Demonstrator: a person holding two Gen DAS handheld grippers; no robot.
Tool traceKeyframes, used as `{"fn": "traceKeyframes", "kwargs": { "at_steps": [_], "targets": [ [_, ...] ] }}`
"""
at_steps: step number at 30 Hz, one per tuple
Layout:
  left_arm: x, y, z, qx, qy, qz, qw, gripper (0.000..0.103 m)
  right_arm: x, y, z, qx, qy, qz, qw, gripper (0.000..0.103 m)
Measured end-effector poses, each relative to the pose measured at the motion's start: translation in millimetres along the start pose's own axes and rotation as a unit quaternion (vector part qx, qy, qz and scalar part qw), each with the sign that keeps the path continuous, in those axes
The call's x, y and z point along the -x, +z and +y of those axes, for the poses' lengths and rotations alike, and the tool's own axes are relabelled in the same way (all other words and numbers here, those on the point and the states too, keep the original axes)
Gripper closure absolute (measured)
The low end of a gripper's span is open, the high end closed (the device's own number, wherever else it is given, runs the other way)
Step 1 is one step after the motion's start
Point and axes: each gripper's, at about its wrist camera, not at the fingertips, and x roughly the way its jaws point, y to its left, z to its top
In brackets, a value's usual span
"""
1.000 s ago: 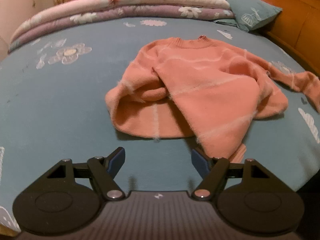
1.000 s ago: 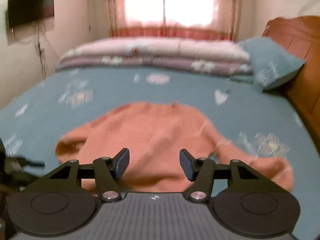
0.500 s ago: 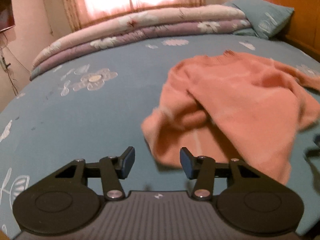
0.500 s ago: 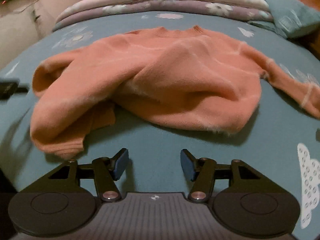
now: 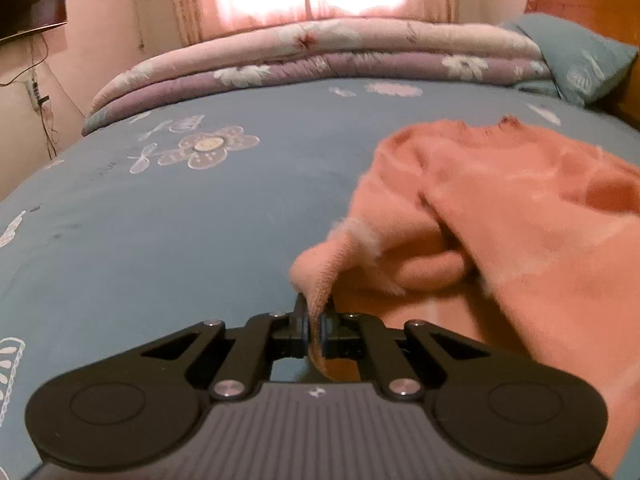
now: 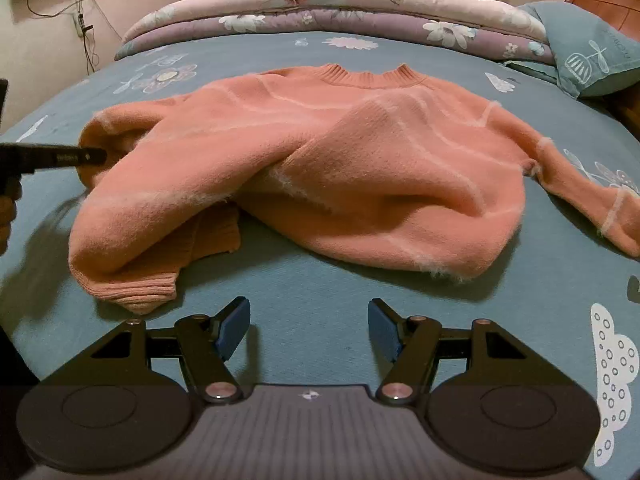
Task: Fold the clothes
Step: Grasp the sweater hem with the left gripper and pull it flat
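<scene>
Because the bed [image 6: 320, 300] takes up nearly the whole view, it serves as the reference: blue flowered sheet, folded quilt [image 6: 320, 4] at the far end, pillow [image 6: 592, 60] at the far right corner. Orange sweater [image 6: 360, 168] lies mid-bed, neck toward the quilt, rumpled; its body is humped and doubled over itself, one sleeve trails toward the bed's right edge, the ribbed hem [image 6: 136, 288] sits nearest the bed's near edge. Judged soft, fuzzy, limp and light: it will sag and drag along the sheet rather than hold shape, though the knit should grip well between pads. Best holds look like the ribbed hem, cuffs or shoulder seams, where the knit is thicker. Left gripper [image 5: 314, 330] is clamped tight on a fold of the sweater's left side, cloth bunched between the fingers. Right gripper [image 6: 308, 326] hangs over bare sheet at the near edge, fingers spread wide, holding nothing.
</scene>
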Motion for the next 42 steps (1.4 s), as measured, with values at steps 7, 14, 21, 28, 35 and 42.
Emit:
{"fn": "traceKeyframes", "kwargs": {
  "at_steps": [7, 14, 21, 28, 35, 42],
  "targets": [
    [4, 49, 24, 0.011, 0.053, -0.054, 0.9971, 0.101, -2, 3, -1, -0.012, 0.001, -0.005, 1.000, 0.033],
    [-19, 83, 58, 0.018, 0.112, -0.051, 0.9922, 0.101, -3, 9, 0, -0.021, 0.001, -0.014, 1.000, 0.033],
    [-46, 111, 90, 0.033, 0.153, -0.043, 0.9867, 0.100, -6, 15, 5, -0.018, 0.007, -0.020, 1.000, 0.033],
    [-85, 129, 97, 0.038, 0.167, -0.017, 0.9851, 0.099, -14, 20, 11, -0.011, 0.009, -0.015, 1.000, 0.033],
    [-135, 109, 99, 0.040, 0.190, 0.041, 0.9800, 0.099, -19, 21, 9, -0.013, 0.000, -0.009, 1.000, 0.033],
    [-152, 91, 106, 0.020, 0.189, 0.076, 0.9788, 0.089, -23, 22, 8, -0.007, -0.009, -0.004, 1.000, 0.033]
  ]
}}
